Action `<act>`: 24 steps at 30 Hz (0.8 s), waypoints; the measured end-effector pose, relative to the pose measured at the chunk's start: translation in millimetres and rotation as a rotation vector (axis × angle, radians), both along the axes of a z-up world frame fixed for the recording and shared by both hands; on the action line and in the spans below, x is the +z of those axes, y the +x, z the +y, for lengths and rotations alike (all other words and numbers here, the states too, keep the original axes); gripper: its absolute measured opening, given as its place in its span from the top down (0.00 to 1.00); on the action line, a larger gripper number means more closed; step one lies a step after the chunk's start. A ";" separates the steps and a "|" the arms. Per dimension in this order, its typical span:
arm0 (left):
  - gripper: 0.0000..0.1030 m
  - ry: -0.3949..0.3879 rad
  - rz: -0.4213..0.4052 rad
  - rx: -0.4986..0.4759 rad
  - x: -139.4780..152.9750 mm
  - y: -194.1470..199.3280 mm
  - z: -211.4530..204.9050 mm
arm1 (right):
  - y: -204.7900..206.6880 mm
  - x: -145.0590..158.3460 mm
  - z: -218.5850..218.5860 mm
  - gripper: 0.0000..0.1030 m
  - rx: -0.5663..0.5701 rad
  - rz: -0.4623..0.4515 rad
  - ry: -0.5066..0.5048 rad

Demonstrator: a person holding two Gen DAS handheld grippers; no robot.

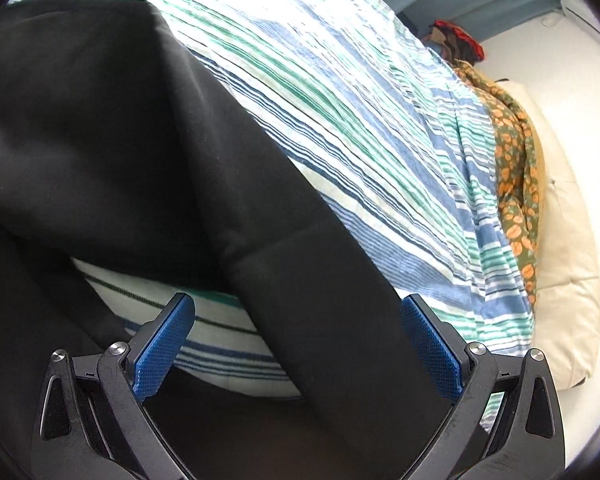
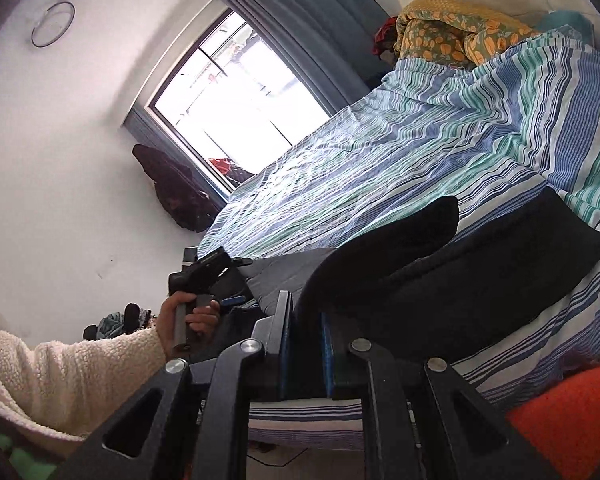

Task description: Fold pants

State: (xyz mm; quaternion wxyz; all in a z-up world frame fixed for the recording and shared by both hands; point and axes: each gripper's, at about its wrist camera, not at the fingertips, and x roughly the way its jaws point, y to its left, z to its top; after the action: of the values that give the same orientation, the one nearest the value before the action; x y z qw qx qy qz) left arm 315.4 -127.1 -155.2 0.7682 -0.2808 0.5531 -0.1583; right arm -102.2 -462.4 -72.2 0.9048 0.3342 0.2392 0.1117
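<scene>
One bed [image 1: 360,92], striped sheet, carries everything. One pair of black pants [image 1: 112,128] on it, at the near edge; right wrist view shows part of the cloth raised off the sheet in a hump, the rest lying flat toward the right.

Key relation: in the left view the long black run goes from upper left down to lower right and passes straight between the left tongs [image 1: 296,348], so the cloth is dead ahead and below them. The pads stand wide apart and neither presses it; those tongs hold nothing. The right tongs [image 2: 306,350] are fully closed on a fold of the pants, which rises directly from the pads. So the right hand has the garment and the left is nearest the loose run; my read: the left needs a grip next.

Count: two tongs, one visible hand [image 2: 188,320] in a cream sleeve [image 2: 60,376], one orange-patterned blanket [image 1: 516,168], one pale pillow [image 1: 568,280], one window [image 2: 236,96].
</scene>
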 end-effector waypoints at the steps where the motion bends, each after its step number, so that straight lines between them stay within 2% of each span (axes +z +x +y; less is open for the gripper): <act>1: 0.02 0.000 -0.003 0.009 1.1 7.1 2.0 | -5.2 2.8 -1.5 0.87 0.019 -0.014 0.007; 3: 0.13 -0.010 -0.028 0.021 5.3 12.6 4.7 | -14.3 5.9 -5.1 0.87 0.053 -0.026 0.021; 5: 0.81 -0.041 -0.038 -0.003 6.1 19.3 5.8 | -17.6 1.4 -12.3 0.87 0.074 -0.004 0.048; 6: 0.92 -0.038 -0.027 0.001 4.8 24.4 10.0 | -16.3 -4.1 -16.7 0.87 0.069 0.030 0.052; 9: 0.95 -0.078 -0.042 0.027 15.4 24.6 24.5 | 4.8 -21.1 -28.0 0.87 0.026 0.178 -0.035; 10: 0.95 -0.093 -0.060 0.031 24.8 22.8 29.7 | 15.9 -23.1 -32.8 0.87 0.028 0.197 -0.064; 12: 0.95 -0.124 -0.130 0.039 53.8 18.1 41.2 | 40.7 -17.9 -40.8 0.87 0.042 0.175 -0.125; 14: 0.95 -0.129 -0.234 0.048 94.7 3.0 56.2 | 66.5 -1.4 -45.2 0.87 0.048 0.155 -0.237; 17: 0.94 -0.087 -0.378 0.031 136.3 -45.5 81.2 | 85.4 26.1 -48.3 0.87 0.094 0.088 -0.344; 19: 0.93 -0.047 -0.377 0.006 125.5 -85.7 94.6 | 91.7 23.4 -52.2 0.87 0.138 0.118 -0.416; 21: 0.93 -0.010 -0.267 -0.021 83.0 -122.2 98.7 | 101.4 -7.6 -66.9 0.87 0.171 0.271 -0.440; 23: 0.93 0.044 -0.131 -0.059 27.6 -155.8 87.5 | 106.5 -51.3 -87.4 0.87 0.178 0.445 -0.406; 24: 0.93 0.064 -0.090 -0.078 7.2 -169.2 81.3 | 107.2 -70.1 -93.5 0.86 0.162 0.521 -0.405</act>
State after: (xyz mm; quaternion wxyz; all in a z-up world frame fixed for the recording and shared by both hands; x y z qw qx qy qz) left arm 146.2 -45.8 -148.1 0.7942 -0.2269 0.5333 -0.1825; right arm 5.0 -555.9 -142.3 0.8495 0.1451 0.5054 0.0442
